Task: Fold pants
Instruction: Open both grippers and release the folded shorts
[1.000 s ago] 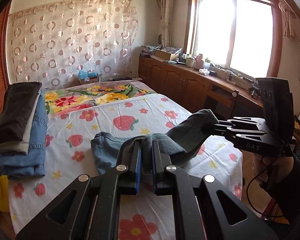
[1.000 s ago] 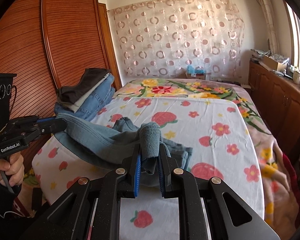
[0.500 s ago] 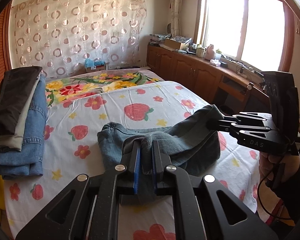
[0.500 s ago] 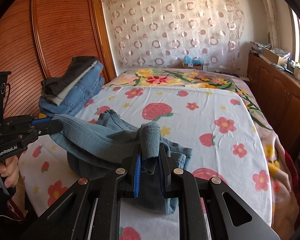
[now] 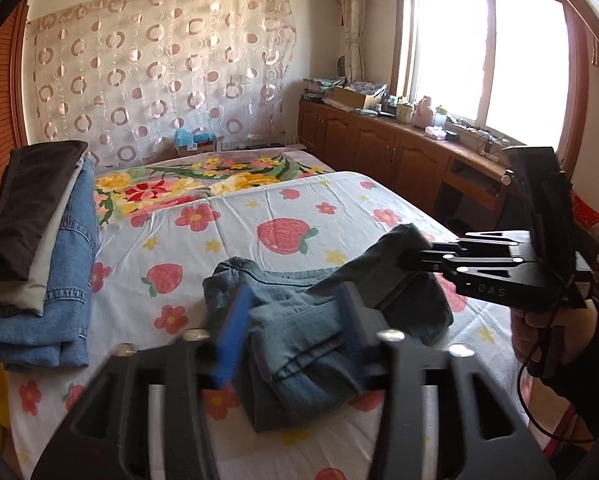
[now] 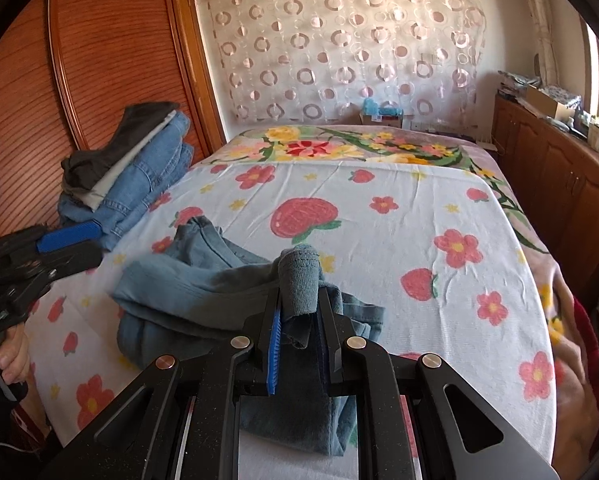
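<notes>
Crumpled blue-grey pants (image 5: 299,340) (image 6: 203,292) lie in a folded heap on the flower-print bed sheet (image 5: 259,208) (image 6: 399,184). My left gripper (image 5: 293,312) is opening; the cloth lies between its spread, motion-blurred jaws, and the pads do not press on it. In the right wrist view the left gripper (image 6: 71,246) stands apart from the pants at the bed's left edge. My right gripper (image 6: 299,312) (image 5: 423,256) is shut on a bunched edge of the pants, holding it slightly above the heap.
A stack of folded jeans and dark clothes (image 5: 39,248) (image 6: 139,172) sits at the bed's left side by a wooden wardrobe (image 6: 79,80). Cluttered wooden cabinets (image 5: 399,160) run under the window on the right. A hand (image 5: 535,332) (image 6: 7,356) holds each gripper.
The left jaws have spread and let go of the pants edge. Both grippers came down and forward, and the pants have settled onto the bed in a heap.
</notes>
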`<move>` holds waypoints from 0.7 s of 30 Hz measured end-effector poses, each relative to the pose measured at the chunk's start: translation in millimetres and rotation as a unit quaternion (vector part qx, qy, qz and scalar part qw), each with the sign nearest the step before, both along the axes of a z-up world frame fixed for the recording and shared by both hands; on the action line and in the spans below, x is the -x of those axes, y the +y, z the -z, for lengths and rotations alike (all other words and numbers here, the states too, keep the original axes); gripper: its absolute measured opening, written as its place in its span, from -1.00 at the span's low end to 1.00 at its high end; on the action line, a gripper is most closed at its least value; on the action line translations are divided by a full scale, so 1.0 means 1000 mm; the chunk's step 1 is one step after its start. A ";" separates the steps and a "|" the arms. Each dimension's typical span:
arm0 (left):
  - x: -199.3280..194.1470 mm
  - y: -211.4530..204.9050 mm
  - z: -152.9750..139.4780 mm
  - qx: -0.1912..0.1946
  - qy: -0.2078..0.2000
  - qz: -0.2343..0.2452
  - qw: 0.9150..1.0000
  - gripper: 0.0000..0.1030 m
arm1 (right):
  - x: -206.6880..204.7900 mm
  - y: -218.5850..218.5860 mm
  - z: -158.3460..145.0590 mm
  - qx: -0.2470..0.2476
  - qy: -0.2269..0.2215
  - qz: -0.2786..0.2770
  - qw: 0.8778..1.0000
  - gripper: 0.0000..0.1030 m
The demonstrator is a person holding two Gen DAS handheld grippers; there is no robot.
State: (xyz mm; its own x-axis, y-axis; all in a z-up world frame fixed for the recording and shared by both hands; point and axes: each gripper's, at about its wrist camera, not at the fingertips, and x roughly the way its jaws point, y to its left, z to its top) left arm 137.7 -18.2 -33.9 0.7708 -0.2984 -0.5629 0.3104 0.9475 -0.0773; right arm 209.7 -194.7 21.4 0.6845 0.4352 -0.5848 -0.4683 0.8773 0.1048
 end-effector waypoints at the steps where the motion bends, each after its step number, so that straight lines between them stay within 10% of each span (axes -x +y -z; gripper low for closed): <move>1: 0.000 0.001 0.002 0.000 0.004 0.001 1.000 0.11 | 0.000 0.001 0.001 0.003 -0.001 0.000 1.000 -0.71; 11: 0.005 0.015 0.035 0.008 0.050 -0.008 0.999 0.35 | 0.005 -0.010 -0.002 0.007 -0.008 0.011 1.000 -0.36; 21: 0.009 0.015 0.064 0.021 0.100 0.002 0.995 -0.28 | 0.041 -0.041 0.020 0.002 0.029 0.000 1.000 -0.20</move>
